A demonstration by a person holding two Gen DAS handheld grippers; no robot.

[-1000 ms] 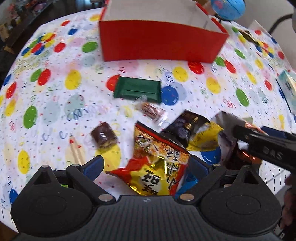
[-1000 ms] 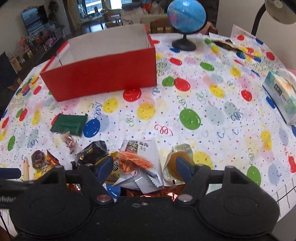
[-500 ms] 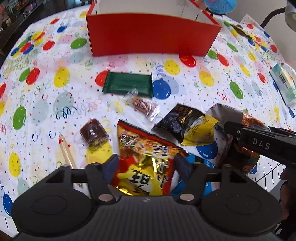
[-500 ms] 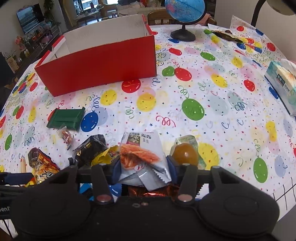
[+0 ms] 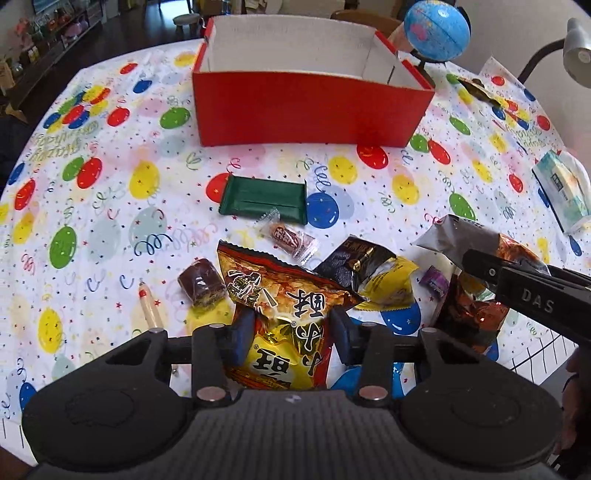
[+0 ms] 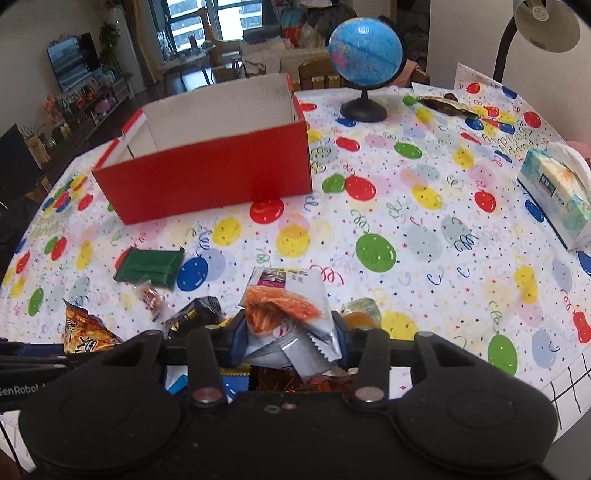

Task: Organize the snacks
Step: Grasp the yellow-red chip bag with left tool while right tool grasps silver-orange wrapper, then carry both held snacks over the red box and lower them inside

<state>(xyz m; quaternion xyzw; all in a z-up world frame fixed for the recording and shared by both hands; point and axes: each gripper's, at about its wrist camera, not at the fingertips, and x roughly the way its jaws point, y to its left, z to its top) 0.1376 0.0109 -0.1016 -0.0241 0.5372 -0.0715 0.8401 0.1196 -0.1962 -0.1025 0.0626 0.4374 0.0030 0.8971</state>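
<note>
My left gripper (image 5: pixel 291 328) has its jaws still closing, and the pads press on a red and yellow snack bag (image 5: pixel 280 306) lifted a little off the table. In the right wrist view, my right gripper (image 6: pixel 290 332) is closing too, pads squeezing a silver packet with an orange noodle picture (image 6: pixel 288 306). An open red box (image 5: pixel 306 107) stands empty at the far side of the table (image 6: pixel 424 236). Loose snacks lie between: a green packet (image 5: pixel 264 199), a small wrapped candy (image 5: pixel 290 236), a brown cake (image 5: pixel 201 282), a black packet (image 5: pixel 354 258) and a yellow one (image 5: pixel 391 284).
A tissue box (image 6: pixel 554 195) sits at the right edge, a globe (image 6: pixel 365 55) behind the box, a lamp (image 6: pixel 546 22) at the far right. A jelly cup (image 6: pixel 360 317) lies by the right finger. A wooden stick (image 5: pixel 149 306) lies left of the left gripper.
Both grippers have narrowed from wide open onto their bags. Each bag now sits pinched between the pads and has come up a little; the view has tilted toward the box.
</note>
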